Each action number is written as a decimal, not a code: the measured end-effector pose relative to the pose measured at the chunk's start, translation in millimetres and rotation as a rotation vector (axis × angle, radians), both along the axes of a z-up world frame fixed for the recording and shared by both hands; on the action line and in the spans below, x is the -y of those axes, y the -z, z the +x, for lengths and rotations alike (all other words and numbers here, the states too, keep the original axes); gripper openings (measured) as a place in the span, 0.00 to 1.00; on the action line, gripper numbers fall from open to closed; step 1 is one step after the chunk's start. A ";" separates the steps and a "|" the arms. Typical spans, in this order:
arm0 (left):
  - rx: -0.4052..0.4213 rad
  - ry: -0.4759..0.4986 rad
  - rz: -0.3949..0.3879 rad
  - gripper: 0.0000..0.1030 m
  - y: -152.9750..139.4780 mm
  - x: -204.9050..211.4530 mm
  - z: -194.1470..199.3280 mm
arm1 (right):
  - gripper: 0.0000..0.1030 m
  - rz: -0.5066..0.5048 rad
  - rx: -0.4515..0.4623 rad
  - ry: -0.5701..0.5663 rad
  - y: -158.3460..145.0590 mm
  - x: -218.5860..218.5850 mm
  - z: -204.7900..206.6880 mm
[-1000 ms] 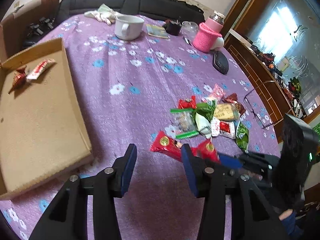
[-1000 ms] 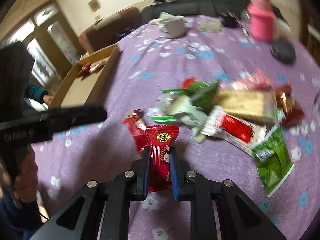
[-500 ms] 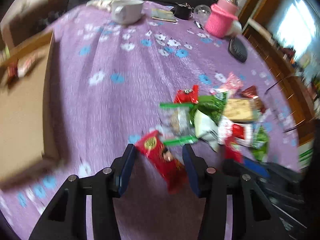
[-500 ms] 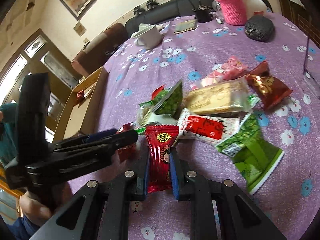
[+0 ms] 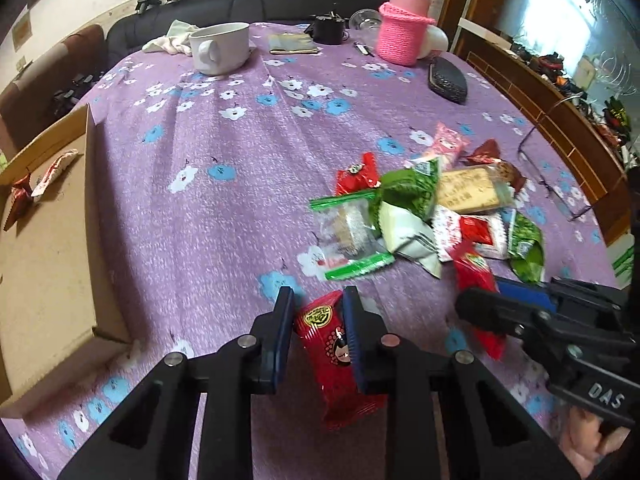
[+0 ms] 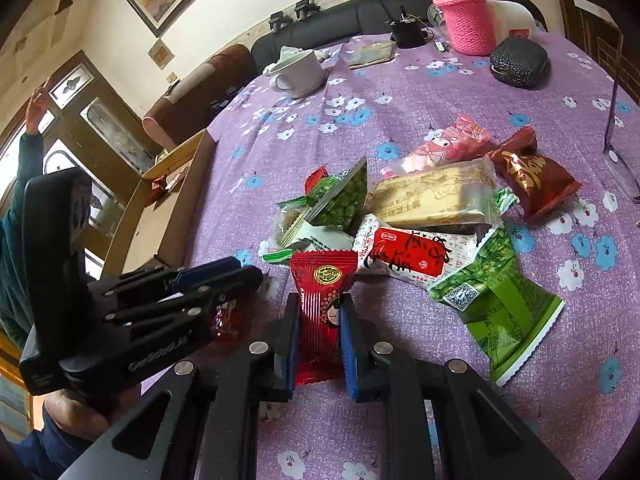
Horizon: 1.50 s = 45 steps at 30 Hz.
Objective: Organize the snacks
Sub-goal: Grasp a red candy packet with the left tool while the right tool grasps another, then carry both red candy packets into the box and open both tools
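Observation:
A pile of wrapped snacks [image 5: 420, 208] [image 6: 432, 200] lies on the purple flowered tablecloth. My left gripper [image 5: 318, 292] has its jaws closing on a red snack packet [image 5: 328, 344], and both blue pads touch its sides. In the right wrist view that gripper [image 6: 244, 270] comes in from the left, with a bit of red wrapper [image 6: 228, 320] under it. My right gripper [image 6: 320, 300] is shut on another red snack packet [image 6: 324, 280] at the pile's near edge; the left wrist view shows this gripper [image 5: 480, 300] too. A cardboard tray [image 5: 48, 260] [image 6: 160, 216] at the left holds two red-and-white snacks [image 5: 52, 168].
At the far end stand a white mug [image 5: 218, 48], a pink knitted flask [image 5: 406, 32] and a black case [image 5: 446, 78]. Glasses [image 5: 560, 184] lie near the table's right edge. A bare stretch of cloth separates the tray from the pile.
My left gripper has come down over the red packet and narrowed its jaws onto it. The right gripper has kept hold of its packet in the same place.

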<state>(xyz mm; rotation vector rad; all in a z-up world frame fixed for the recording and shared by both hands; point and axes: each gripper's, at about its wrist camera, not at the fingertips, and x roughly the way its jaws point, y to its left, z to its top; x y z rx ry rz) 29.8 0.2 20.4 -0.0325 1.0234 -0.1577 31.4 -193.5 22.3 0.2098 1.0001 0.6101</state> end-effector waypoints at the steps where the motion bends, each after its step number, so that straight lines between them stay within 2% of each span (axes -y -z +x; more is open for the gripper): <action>1: 0.001 0.002 -0.007 0.23 -1.1 0.2 -0.7 | 0.19 0.000 0.000 -0.001 0.0 -0.2 -0.1; 11: 0.037 0.006 -0.070 0.23 -21.3 -4.2 -11.3 | 0.19 0.021 0.033 -0.030 -5.1 -5.0 -5.2; 22: 0.075 -0.044 -0.119 0.23 -40.5 -32.6 -17.0 | 0.19 0.053 0.051 -0.065 -8.6 -11.0 -10.2; 32: 0.115 -0.115 -0.171 0.23 -56.5 -73.2 -23.1 | 0.19 0.098 0.002 -0.059 -7.1 -12.0 -5.9; 39: 0.148 -0.193 -0.210 0.23 -65.1 -116.6 -27.4 | 0.19 0.072 -0.014 -0.089 -16.0 -35.8 -11.3; 45: 0.176 -0.259 -0.235 0.23 -70.2 -156.9 -34.2 | 0.19 0.045 0.017 -0.141 -42.6 -81.2 -8.8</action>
